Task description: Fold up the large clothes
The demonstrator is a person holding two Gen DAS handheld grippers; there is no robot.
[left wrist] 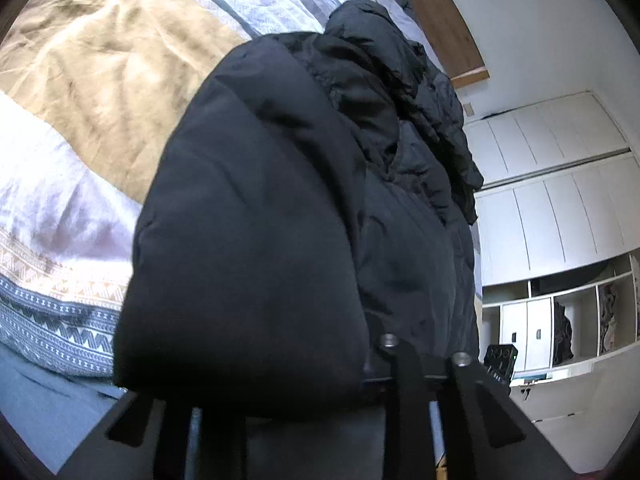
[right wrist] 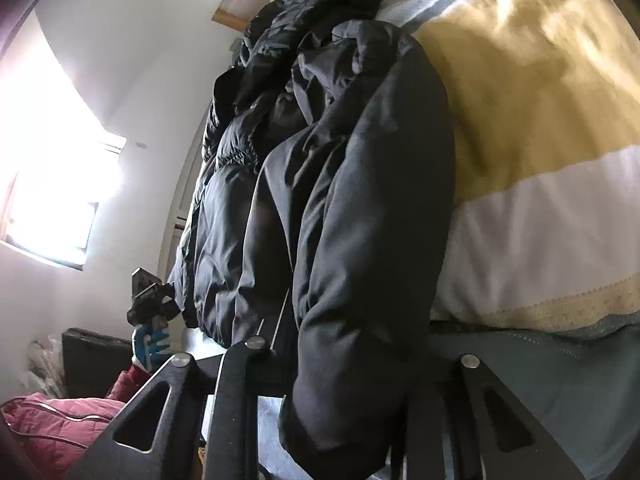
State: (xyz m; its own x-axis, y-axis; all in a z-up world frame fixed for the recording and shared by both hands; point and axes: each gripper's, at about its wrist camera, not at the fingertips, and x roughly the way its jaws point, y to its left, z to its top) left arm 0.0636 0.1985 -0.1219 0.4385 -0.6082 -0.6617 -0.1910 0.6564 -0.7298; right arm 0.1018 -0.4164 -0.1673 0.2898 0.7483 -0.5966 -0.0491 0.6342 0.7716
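Both grippers, left gripper [left wrist: 422, 354] and right gripper [right wrist: 360, 360], fingers pinching black puffer jacket [left wrist: 280, 200] hem over bed [left wrist: 100, 60].

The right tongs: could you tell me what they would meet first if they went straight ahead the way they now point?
Almost certainly the black puffy padded jacket: its sleeve drapes over the right tongs and fills the view ahead, lying on the yellow, white and blue striped duvet. Depth is unclear, but nothing else comes first.

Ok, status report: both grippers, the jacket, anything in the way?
Left gripper shut on black jacket hem. Right gripper shut on same. Jacket lies on bed. Nothing blocking.
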